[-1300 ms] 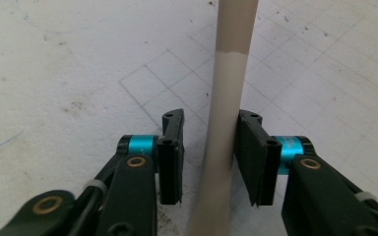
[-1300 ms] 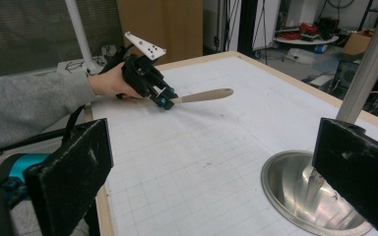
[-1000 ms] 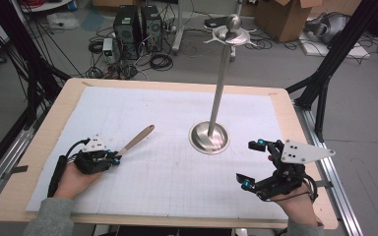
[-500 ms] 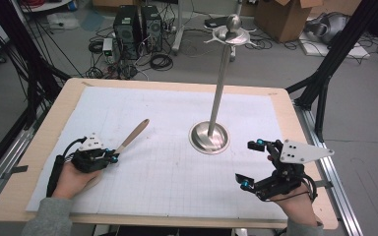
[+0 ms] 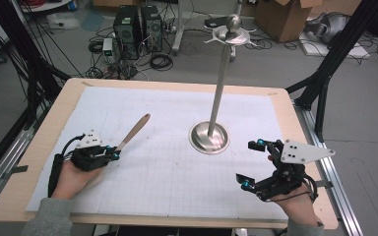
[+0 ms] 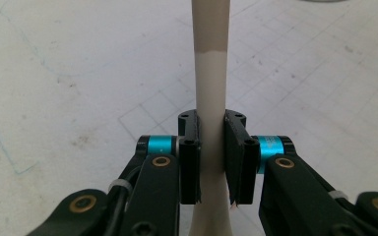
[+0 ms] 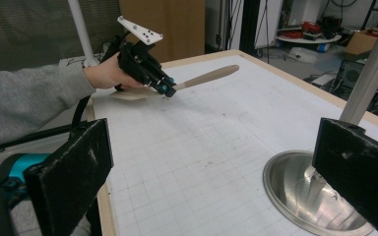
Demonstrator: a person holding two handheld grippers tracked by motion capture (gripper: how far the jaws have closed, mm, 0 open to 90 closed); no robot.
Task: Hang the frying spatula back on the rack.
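Even, bright overhead light; the white mat [image 5: 177,162] on the counter [image 5: 44,142] shows no hard shadows, only soft ones under the hands. The stand's base [image 5: 209,138] carries mild glare. In the left gripper view the near tongs [image 6: 211,157] are soft; in the right gripper view the pads [image 7: 71,172] at 7 and 4 o'clock blur.

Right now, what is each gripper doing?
Left gripper: closed on the wooden spoon.
Right gripper: open, holding nothing.
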